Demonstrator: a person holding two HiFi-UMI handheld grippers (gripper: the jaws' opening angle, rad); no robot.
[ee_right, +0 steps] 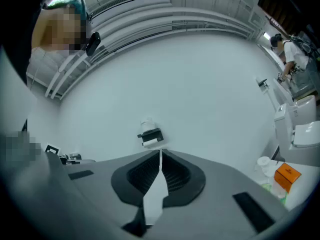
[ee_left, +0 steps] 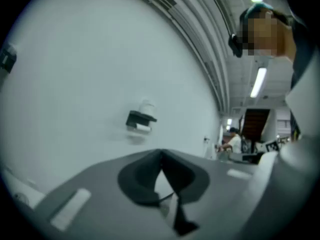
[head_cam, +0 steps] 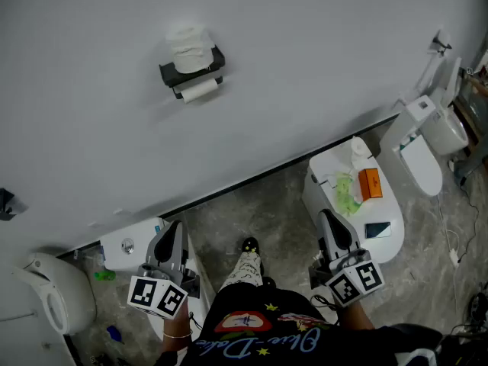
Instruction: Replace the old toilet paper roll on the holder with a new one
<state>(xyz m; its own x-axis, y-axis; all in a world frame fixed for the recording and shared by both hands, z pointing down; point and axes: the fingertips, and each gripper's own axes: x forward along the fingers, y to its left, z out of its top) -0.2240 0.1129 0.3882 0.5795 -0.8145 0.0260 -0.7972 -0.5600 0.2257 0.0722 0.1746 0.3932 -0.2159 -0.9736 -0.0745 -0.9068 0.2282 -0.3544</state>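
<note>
Toilet paper roll hangs in its holder, well apart from the closed, empty left gripper and right gripper

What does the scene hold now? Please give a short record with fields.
holder: black, on the wall
top roll: white, sits on the holder
lower roll: thin, under the holder's shelf
left tool: shut, empty, far from the holder
right tool: shut, empty, far from the holder
orange box: on the toilet by the right tool
</note>
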